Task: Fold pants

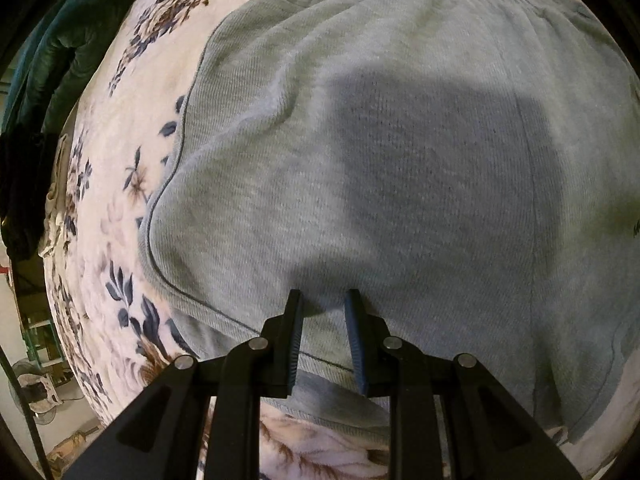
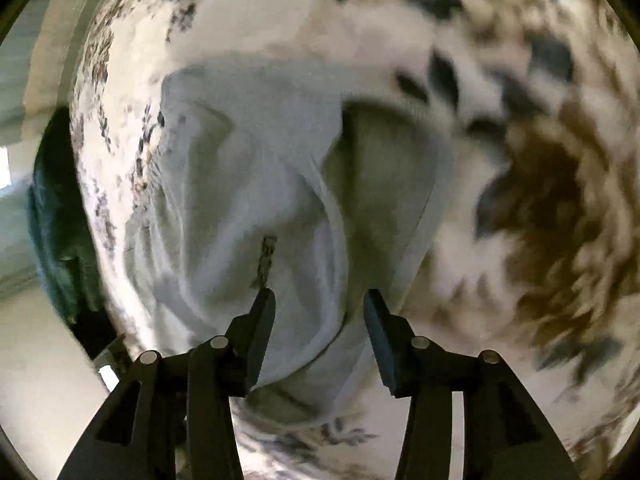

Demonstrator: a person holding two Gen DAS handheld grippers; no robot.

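Pants (image 1: 400, 152), pale grey knit, laid across floral blanket (image 1: 112, 208), waistband toward 12 o'clock in left wrist view. Left claw (image 1: 323, 300) narrowly parted over the hem at 6 o'clock, nothing seen pinched. Right claw (image 2: 318, 300) spread above a rumpled fold; view blurred. Dark green fabric (image 1: 60, 52) noted at 10 o'clock
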